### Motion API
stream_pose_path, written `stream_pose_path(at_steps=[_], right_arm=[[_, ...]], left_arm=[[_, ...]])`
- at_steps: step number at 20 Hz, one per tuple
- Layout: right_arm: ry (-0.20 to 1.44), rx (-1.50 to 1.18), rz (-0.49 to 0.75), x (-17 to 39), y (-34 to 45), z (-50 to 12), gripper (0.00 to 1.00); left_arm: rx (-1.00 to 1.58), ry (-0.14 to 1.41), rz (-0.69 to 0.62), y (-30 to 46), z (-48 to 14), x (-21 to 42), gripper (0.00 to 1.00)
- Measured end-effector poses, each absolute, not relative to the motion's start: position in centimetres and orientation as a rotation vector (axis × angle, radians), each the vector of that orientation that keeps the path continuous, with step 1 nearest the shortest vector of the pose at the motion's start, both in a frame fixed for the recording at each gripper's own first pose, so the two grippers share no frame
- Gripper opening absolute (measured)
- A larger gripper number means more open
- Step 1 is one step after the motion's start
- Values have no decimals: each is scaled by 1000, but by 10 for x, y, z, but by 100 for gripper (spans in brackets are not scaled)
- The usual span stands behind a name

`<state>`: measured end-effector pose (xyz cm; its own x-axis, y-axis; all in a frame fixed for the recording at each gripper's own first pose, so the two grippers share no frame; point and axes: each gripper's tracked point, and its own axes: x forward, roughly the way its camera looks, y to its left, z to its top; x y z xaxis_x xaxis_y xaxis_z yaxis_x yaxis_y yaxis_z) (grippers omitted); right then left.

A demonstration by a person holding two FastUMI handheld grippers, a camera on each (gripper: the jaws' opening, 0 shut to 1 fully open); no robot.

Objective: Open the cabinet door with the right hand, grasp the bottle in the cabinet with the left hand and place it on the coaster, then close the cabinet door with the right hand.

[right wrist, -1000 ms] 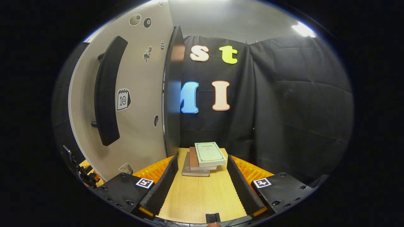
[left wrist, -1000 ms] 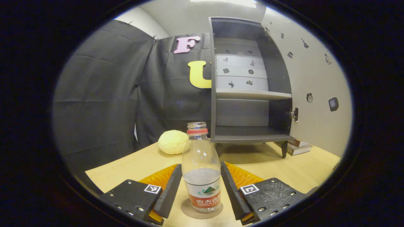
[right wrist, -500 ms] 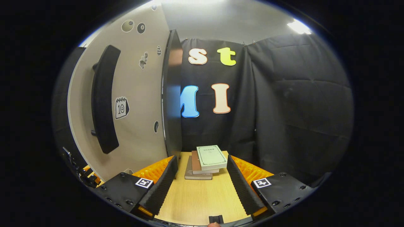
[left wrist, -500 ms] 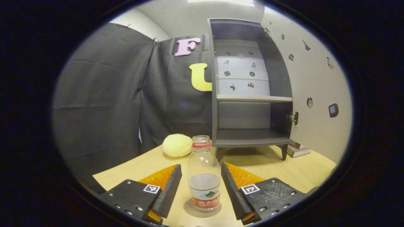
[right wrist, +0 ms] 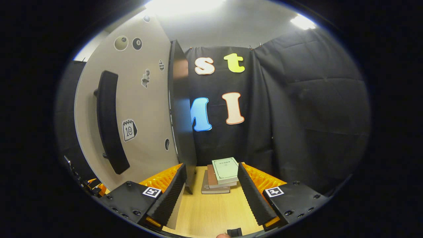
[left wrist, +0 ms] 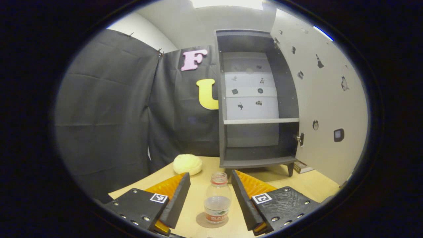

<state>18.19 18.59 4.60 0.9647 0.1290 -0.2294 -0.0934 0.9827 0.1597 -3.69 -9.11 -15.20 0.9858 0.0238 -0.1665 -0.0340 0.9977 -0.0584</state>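
Bottle (left wrist: pixel 217 202): clear plastic, cap on, part filled; stands upright on the round coaster (left wrist: pixel 201 220) near the front edge of the bench (left wrist: pixel 310 185). It touches neither finger.

Left hand-held gripper (left wrist: pixel 210 201): fingers spread wide, one to each side of the bottle and apart from it. Nothing held.

Cabinet (left wrist: pixel 257 99): dark, on short legs, towards the back of the bench; both shelves bare.

Cabinet door (right wrist: pixel 132 109): pale, swung fully open, its dark bar handle (right wrist: pixel 109 122) upright on the outer face.

Right hand-held gripper (right wrist: pixel 211 195): fingers spread, empty, beside the door's free edge and to the right of the handle.

Other items: a yellowish bun (left wrist: pixel 187 164) at the bench's back left; a stack of books (right wrist: pixel 219 175) behind the open door.

Step in hand, as judged: placing looks complete, closing the door remains. To do it well, the left hand-held gripper should draw straight back so neither finger tips the bottle. The right one should meet the door on its outer face or handle and push it round in a steady arc about the hinge, easing off near the frame so the cabinet does not jolt.
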Motion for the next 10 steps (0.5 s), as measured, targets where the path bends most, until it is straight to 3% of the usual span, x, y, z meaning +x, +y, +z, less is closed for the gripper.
stream_pose_path(at_steps=[7, 8, 10], right_arm=[[178, 166, 128, 194, 192, 58, 92], [173, 162, 132, 195, 193, 59, 97], [173, 143, 129, 195, 190, 60, 92]], left_arm=[[-51, 82, 65, -73, -49, -38, 74], [-63, 82, 65, -71, -40, -36, 80], [-94, 83, 74, -62, -28, -33, 75]])
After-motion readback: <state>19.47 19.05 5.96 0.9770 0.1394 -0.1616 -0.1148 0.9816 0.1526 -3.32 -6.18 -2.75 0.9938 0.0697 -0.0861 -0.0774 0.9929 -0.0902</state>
